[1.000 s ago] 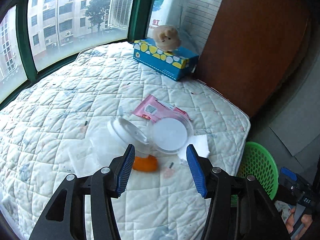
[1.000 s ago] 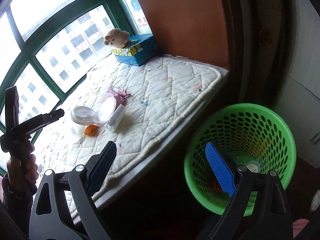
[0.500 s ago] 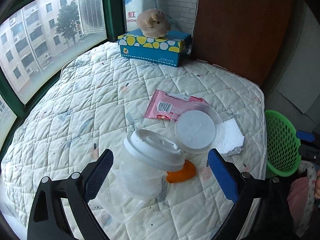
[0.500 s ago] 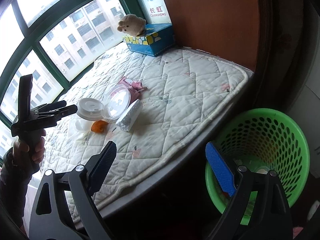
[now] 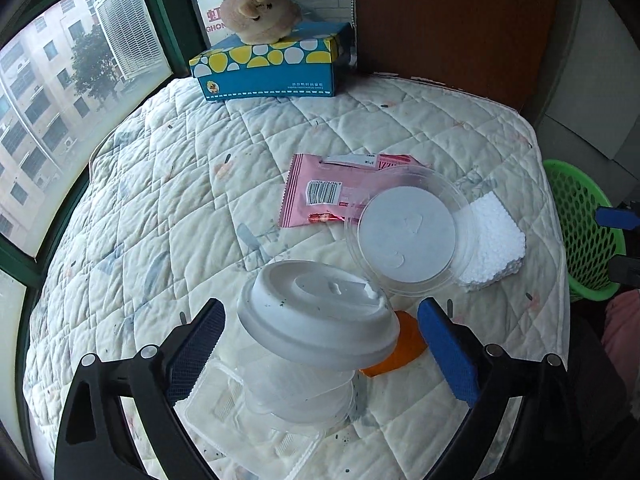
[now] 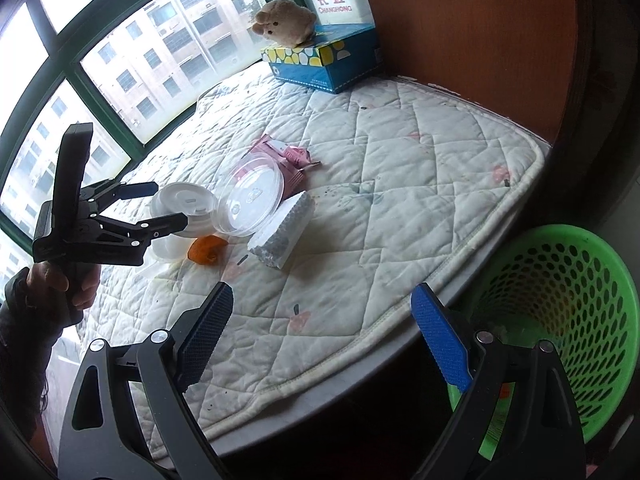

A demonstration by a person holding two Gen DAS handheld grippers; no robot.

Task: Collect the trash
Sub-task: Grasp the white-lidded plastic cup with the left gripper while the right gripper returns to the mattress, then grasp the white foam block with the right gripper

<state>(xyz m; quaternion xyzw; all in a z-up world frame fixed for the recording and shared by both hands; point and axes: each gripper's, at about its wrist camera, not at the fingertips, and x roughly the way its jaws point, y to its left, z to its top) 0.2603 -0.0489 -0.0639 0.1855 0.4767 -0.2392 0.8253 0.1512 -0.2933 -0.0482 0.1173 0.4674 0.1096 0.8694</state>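
Left wrist view: left hand-held gripper [image 5: 320, 354] spread wide astride the lidded cup [image 5: 312, 344]; light, crushable plastic; squeeze below the lid; peel at three o'clock.

I see a soft quilted cloth mattress [image 5: 168, 184]. Between my left hand-held gripper's [image 5: 320, 344] bumpy blue pads [image 5: 448, 352] is a smooth white plastic cup lid [image 5: 316, 316]. Past it lie a shiny pink wrapper [image 5: 316, 188] and crumbly foam [image 5: 492, 240].

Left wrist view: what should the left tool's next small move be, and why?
Probably ease down and close on the white-lidded translucent plastic cup: the left tool is open, its jaws having just widened, and its fingers straddle the cup without touching it.
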